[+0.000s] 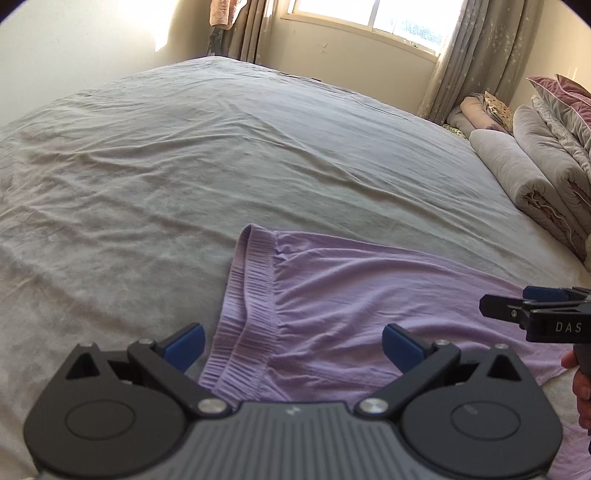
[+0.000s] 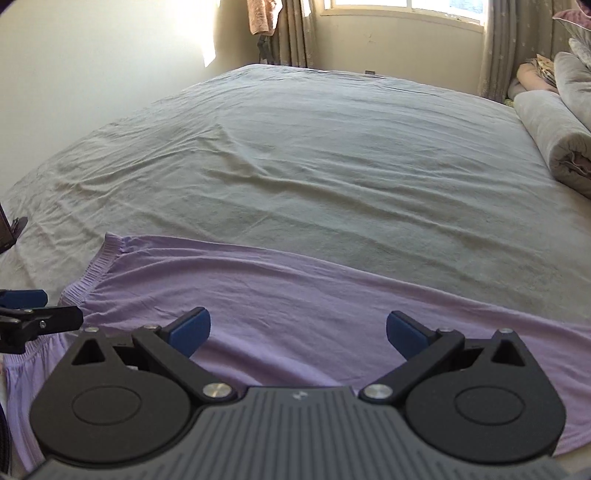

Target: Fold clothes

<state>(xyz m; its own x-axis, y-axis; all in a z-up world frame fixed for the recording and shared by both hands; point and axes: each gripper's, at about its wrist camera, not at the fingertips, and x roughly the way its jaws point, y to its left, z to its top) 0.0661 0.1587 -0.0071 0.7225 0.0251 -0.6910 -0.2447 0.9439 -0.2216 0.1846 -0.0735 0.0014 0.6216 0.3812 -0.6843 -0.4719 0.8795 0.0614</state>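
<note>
Nearest to us are our two grippers, both hovering low over the near edge of the bed; the left gripper point(image 1: 293, 345) has its jaws spread wide with nothing between them, straddling the ribbed waistband point(image 1: 245, 314) of the purple trousers point(image 1: 351, 295), and the right gripper point(image 2: 298, 332) is likewise released and empty, over the middle of the same cloth. The trousers lie spread flat across the near part of the grey bedsheet point(image 1: 221, 166), waistband to our left and the legs running off to the right, where the far end passes out of view. We judge the fabric thin, light and limp, so it will droop and slide rather than hold a shape; the thick elastic waistband looks the firmest place to pinch on the left, and a seam or edge of the leg the best hold on the right, taking care to catch every layer together. The sheet beneath is creased and may ruck up if we drag the cloth. Beyond, the bed is broad and open for folding; at the far right a rolled grey quilt point(image 1: 524, 173) and stacked pillows point(image 1: 565, 110) sit well apart from the trousers; a curtained window point(image 1: 369, 18) stands behind.
</note>
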